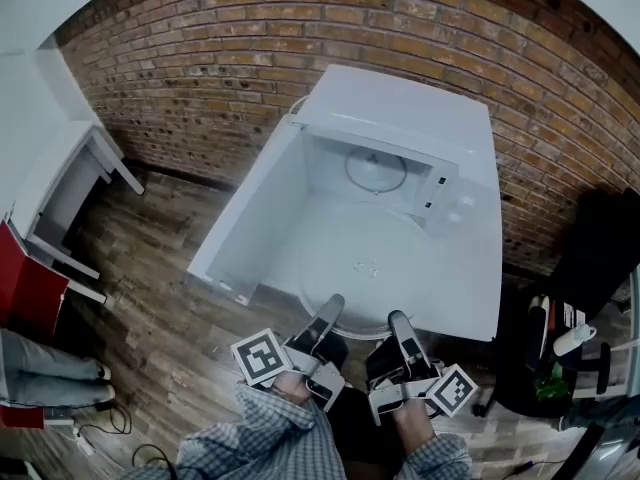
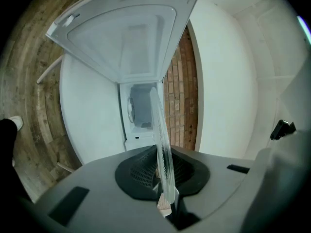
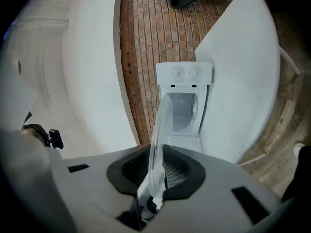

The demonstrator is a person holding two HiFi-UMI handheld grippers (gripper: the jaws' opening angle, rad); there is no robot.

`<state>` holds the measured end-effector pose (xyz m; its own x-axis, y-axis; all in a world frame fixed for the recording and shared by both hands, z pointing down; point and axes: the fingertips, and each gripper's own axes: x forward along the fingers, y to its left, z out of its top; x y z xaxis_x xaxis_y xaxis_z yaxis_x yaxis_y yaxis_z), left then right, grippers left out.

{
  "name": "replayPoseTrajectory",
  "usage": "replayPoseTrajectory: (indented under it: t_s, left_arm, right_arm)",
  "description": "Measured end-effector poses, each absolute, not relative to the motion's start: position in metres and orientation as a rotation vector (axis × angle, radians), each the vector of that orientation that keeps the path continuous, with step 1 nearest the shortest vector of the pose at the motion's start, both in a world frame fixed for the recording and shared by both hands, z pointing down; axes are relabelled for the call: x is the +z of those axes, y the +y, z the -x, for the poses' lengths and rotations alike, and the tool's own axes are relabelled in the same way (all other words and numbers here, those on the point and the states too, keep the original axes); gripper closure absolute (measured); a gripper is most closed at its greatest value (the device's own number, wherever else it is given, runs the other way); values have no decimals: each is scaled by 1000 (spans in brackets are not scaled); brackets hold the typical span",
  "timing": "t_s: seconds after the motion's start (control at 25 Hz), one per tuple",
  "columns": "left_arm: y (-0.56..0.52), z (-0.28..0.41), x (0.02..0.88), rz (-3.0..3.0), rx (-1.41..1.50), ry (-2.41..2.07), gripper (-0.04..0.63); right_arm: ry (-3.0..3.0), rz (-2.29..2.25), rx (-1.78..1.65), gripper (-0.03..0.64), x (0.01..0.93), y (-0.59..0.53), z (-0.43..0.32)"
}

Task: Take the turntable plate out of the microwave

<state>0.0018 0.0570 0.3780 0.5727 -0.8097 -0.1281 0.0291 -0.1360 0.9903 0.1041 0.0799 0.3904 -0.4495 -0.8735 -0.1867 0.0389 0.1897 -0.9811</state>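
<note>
Plate (image 1: 358, 258) held level, near of the open microwave (image 1: 385, 163), above the tabletop (image 1: 472, 268). Left claw (image 1: 328, 313) and right claw (image 1: 400, 326) each clamp its near rim side by side, so the plate extends away from both.

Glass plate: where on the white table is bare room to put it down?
Bare table lies in front of the microwave, between its open door on the left and the table's right edge; the glass plate hangs over this patch. The back is crowded: the microwave fills it, and the door bars passing from the left.
</note>
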Motion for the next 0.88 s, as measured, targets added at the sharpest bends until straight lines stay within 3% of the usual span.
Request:
replayPoseTrajectory:
  t_s: [0.88]
  left_arm:
    - [54,30,366,-1573,-769,-584,552]
  right_arm:
    - [1648,891,-1323,555,372,86,-70]
